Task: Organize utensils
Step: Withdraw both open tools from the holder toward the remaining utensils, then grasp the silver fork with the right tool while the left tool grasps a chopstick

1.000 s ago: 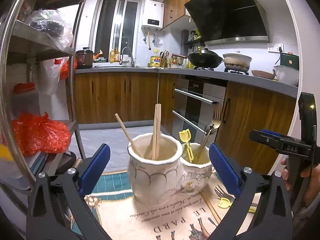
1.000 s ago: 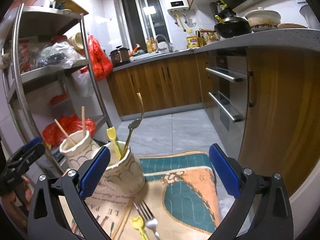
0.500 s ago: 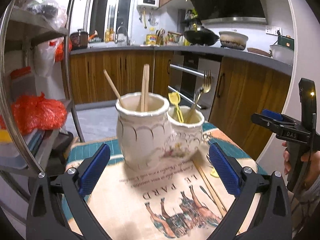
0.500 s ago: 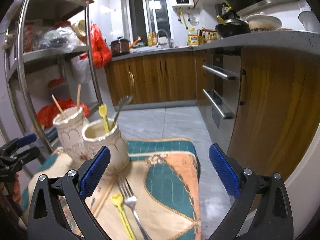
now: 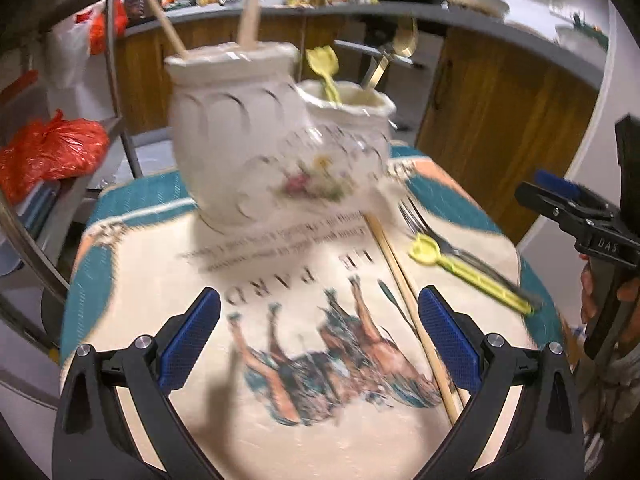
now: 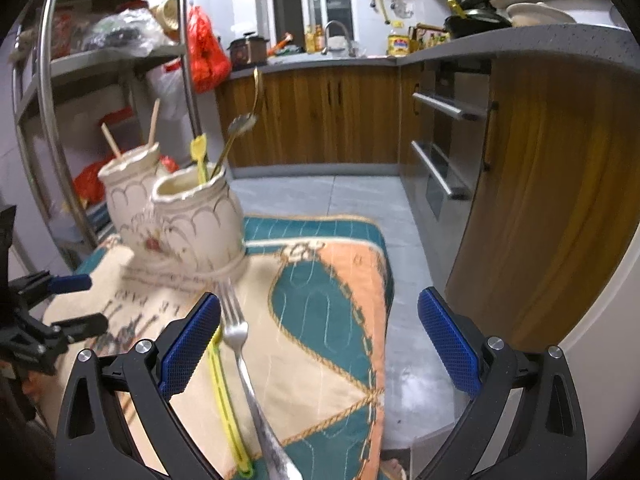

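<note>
Fork (image 6: 240,344) just beside right gripper's (image 6: 319,340) left finger | both grippers' fingers spread, empty | left gripper (image 5: 319,340)

Wooden cabinets (image 6: 320,116) under grey counter (image 6: 520,46); grey tiled floor (image 6: 360,196); metal shelving (image 6: 48,92) left.

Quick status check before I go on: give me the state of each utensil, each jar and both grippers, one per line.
Left gripper: open, empty.
Right gripper: open, empty.
Taller jar: upright, holds two wooden sticks.
Shorter jar: upright, holds a yellow fork and a metal utensil.
Metal fork: lying flat on the cloth.
Loose yellow fork: lying flat beside it.
Chopsticks: lying flat.
</note>
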